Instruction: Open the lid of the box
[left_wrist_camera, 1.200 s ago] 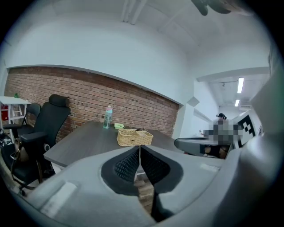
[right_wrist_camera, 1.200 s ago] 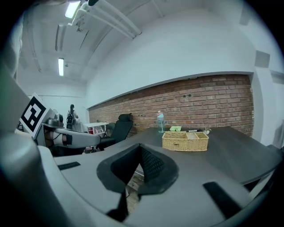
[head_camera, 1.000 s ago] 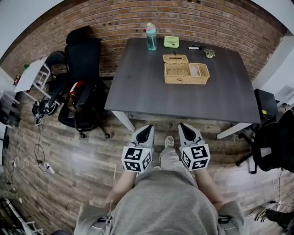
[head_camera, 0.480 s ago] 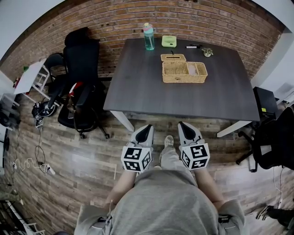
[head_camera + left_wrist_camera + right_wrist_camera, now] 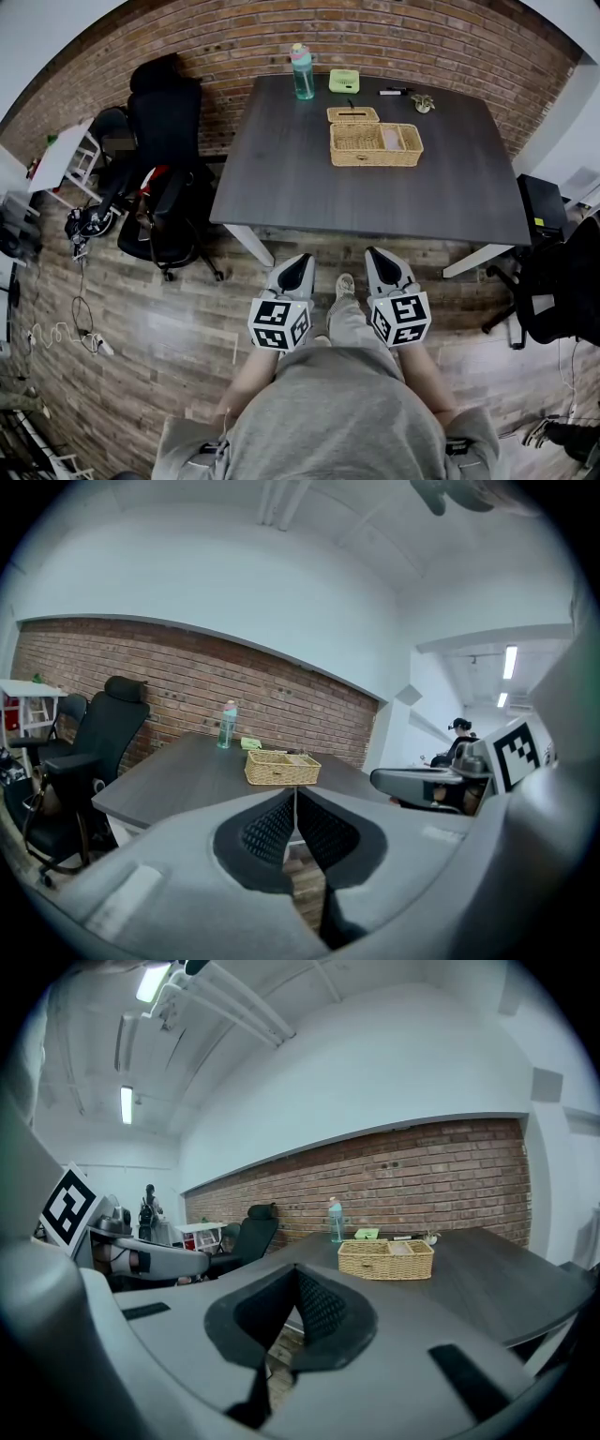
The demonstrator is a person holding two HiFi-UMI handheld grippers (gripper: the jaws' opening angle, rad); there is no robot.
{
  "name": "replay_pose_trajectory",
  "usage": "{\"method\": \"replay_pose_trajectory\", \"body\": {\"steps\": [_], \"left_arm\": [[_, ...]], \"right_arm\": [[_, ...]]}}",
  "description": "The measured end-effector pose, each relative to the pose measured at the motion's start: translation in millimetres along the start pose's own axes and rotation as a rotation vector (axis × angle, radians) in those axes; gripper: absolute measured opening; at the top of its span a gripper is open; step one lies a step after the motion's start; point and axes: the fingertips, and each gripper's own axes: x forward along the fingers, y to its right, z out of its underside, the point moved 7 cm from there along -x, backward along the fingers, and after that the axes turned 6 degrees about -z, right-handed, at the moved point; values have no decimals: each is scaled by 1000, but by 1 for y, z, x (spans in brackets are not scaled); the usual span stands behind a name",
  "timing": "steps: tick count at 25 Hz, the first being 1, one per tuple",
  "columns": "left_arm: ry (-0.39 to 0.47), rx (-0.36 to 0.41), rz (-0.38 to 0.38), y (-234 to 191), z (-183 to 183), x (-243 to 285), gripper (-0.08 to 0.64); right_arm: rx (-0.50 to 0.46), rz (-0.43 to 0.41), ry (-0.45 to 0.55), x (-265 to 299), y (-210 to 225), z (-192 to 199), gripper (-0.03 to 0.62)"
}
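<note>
A woven wicker box [image 5: 375, 143] stands on the far half of the dark table [image 5: 281, 187]. A smaller flat woven piece [image 5: 353, 114] lies against its far left side. Both grippers hang over the wooden floor, well short of the table's near edge. My left gripper [image 5: 296, 266] and right gripper [image 5: 377, 261] point toward the table, jaws shut with nothing between them. In the left gripper view the box [image 5: 281, 768] shows far beyond the closed left gripper [image 5: 294, 795]. In the right gripper view the box [image 5: 385, 1259] sits past the closed right gripper [image 5: 298, 1275].
A teal bottle [image 5: 302, 73], a green container [image 5: 344, 82], a pen [image 5: 396, 92] and a small object [image 5: 427, 104] line the table's far edge by the brick wall. Black office chairs [image 5: 164, 141] stand at the left, another chair [image 5: 561, 286] at the right.
The table and box have shifted slightly up and left in the head view. Both grippers stay shut in the same spot before the person.
</note>
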Motion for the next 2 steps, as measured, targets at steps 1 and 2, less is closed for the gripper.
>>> {"method": "replay_pose_trajectory", "body": {"steps": [1, 2], "left_arm": [[0, 0, 1, 0, 0, 1, 23], [0, -1, 1, 0, 0, 1, 23]], "right_arm": [[1, 1, 0, 0, 1, 0, 3], [1, 1, 1, 0, 1, 0, 3]]}}
